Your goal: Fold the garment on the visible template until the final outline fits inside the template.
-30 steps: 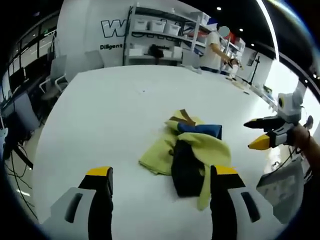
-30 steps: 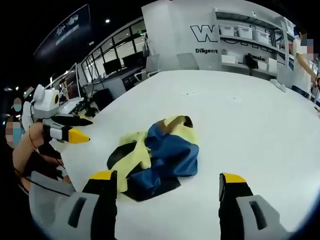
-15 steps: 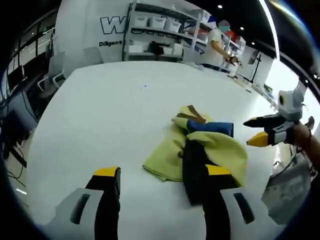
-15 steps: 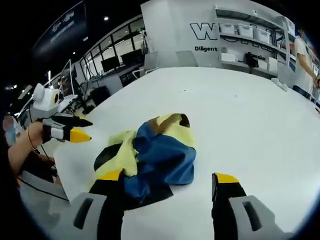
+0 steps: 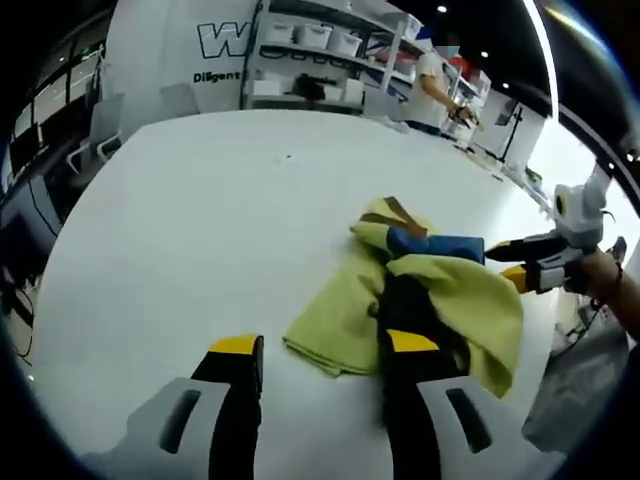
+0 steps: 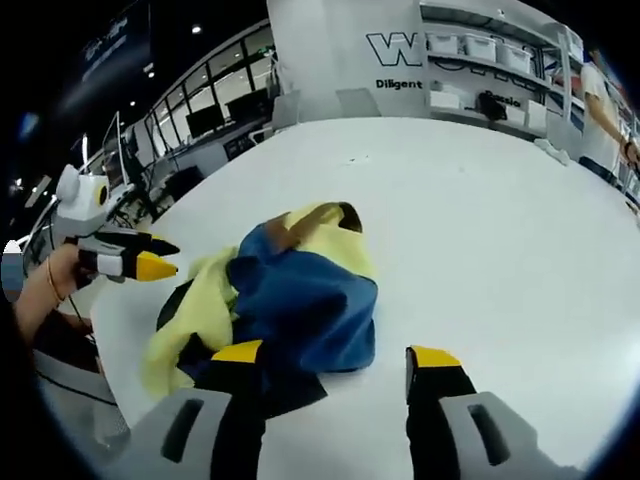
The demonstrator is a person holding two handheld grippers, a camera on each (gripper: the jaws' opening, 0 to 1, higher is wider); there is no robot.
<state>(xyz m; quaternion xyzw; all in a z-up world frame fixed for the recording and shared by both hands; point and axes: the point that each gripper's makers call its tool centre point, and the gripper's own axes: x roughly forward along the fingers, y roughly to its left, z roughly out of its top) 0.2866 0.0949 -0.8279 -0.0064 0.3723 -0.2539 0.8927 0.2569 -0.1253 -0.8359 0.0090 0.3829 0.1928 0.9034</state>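
Garment (image 5: 420, 290), yellow, blue, black, crumpled on white desk (image 5: 180, 220); your left gripper (image 5: 322, 350) and right gripper (image 6: 335, 358), fingers wide, holding nothing

The garment (image 5: 420, 300) lies crumpled in a loose heap on the white table (image 5: 200, 220), at centre-right of the left gripper view and left of centre in the right gripper view (image 6: 290, 290). It is pale yellow-green with blue and black panels and a brown strip at its far end. In the left gripper view a yellow flap spreads towards the lower middle of the frame, flat on the tabletop.
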